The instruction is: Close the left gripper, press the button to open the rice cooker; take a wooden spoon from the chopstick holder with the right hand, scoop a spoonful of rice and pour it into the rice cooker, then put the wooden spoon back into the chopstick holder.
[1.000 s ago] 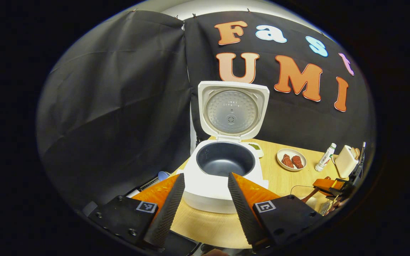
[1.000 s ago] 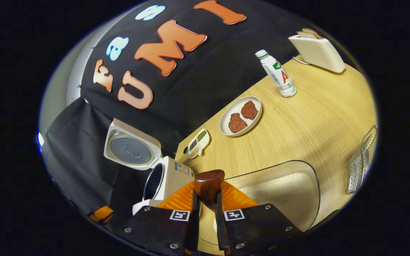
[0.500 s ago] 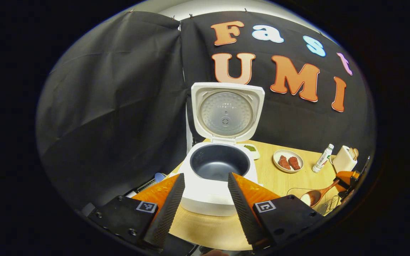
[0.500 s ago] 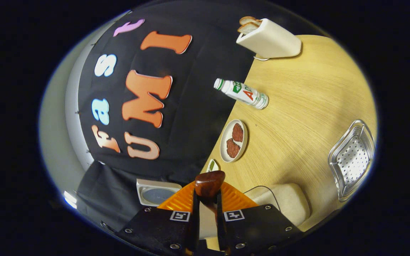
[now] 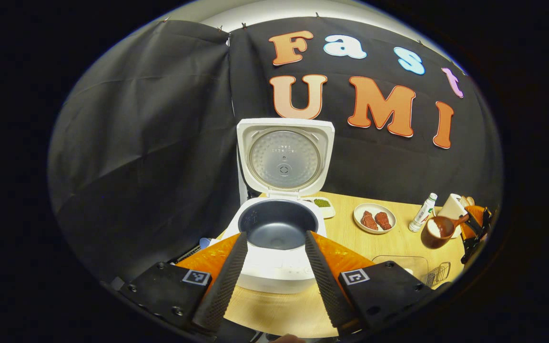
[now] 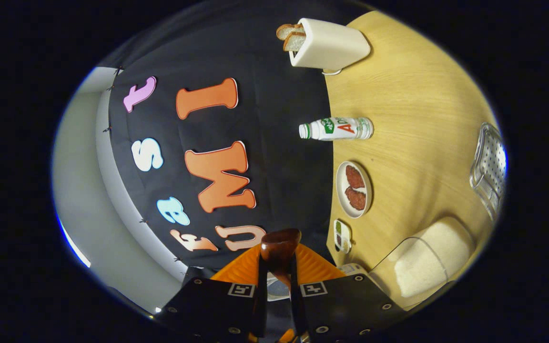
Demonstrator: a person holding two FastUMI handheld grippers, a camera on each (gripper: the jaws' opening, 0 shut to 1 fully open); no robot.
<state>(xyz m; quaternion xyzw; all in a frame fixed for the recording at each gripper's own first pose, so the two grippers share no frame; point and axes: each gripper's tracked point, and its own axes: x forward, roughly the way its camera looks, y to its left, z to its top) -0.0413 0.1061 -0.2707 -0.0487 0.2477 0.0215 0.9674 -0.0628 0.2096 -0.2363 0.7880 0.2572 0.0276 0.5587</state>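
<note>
The right tool point(image 6: 277, 281) is gripping the spoon point(image 5: 439, 227), loaded and raised beside the open cooker point(image 5: 277, 228); the left tool point(image 5: 274, 267) is hanging open. Keeping the bowl level until over the pot should prevent spills.

The white rice cooker point(image 5: 277, 247) is standing at the left edge of the wooden surface point(image 5: 389, 240), its lid point(image 5: 284, 157) hinged fully upright and its dark inner pot point(image 5: 278, 224) lying open and looking empty. The wooden spoon point(image 5: 441, 227) is hanging in the air above the right part of the surface, its bowl carrying white rice. The clear rice container point(image 6: 429, 264) is sitting near the front edge, holding a mound of white rice.
</note>
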